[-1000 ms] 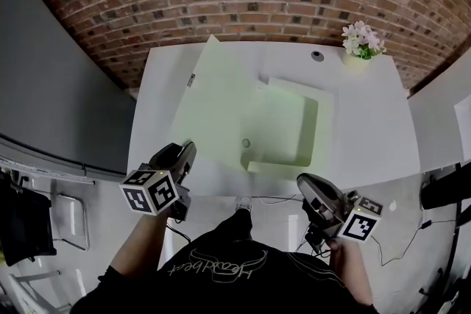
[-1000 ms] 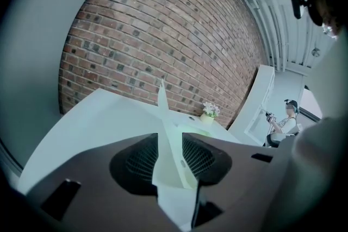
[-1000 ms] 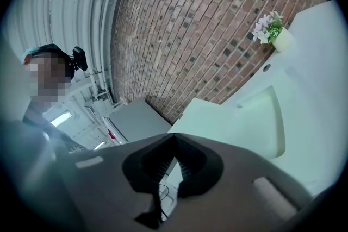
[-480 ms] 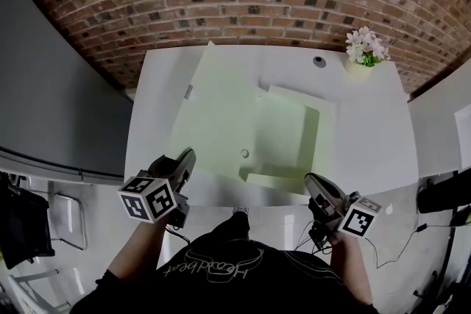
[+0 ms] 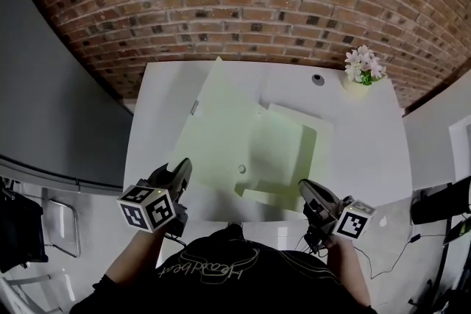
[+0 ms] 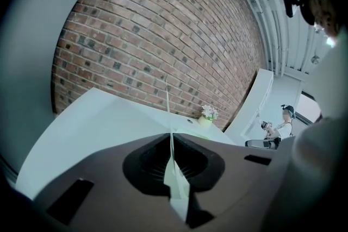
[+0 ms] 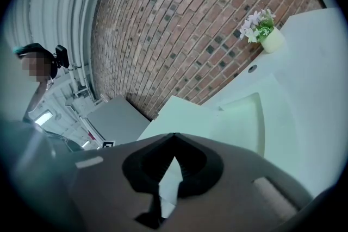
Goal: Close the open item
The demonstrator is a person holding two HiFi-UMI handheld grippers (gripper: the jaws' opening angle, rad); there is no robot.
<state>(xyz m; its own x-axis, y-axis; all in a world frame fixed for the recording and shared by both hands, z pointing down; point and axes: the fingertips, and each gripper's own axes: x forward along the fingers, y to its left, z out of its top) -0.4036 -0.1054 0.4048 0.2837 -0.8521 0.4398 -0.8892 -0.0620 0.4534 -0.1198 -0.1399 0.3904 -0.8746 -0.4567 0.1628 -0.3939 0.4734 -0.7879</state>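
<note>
The open item is taken to be a pale green box, whose shallow tray [image 5: 283,147] lies on the white table [image 5: 368,136] straight ahead of the person, with its broad lid [image 5: 217,125] thrown open to the left and propped at a slant; the fold between lid and tray is seen to run away from the person, so the lid would have to be swung rightward over the tray; the left hand-held gripper [image 5: 180,171] is set at the lid's near left corner and is plainly the nearer one to it; its jaws have just been closing, and in the left gripper view the lid's thin edge [image 6: 175,185] is seen pinched between them, rising edge-on from the clenched tips; the right hand-held gripper [image 5: 305,191] is held just off the tray's near right corner, jaws brought together at the tips with nothing seen caught in them, the tray [image 7: 244,122] lying ahead and slightly to its right; the path over the tray is judged free, since nothing is seen inside it; a small pot of flowers [image 5: 362,64] stands at the table's far right corner, well apart from the box, with a small round fitting [image 5: 318,79] nearby; a brick wall [image 5: 257,4] rises behind the table.
</note>
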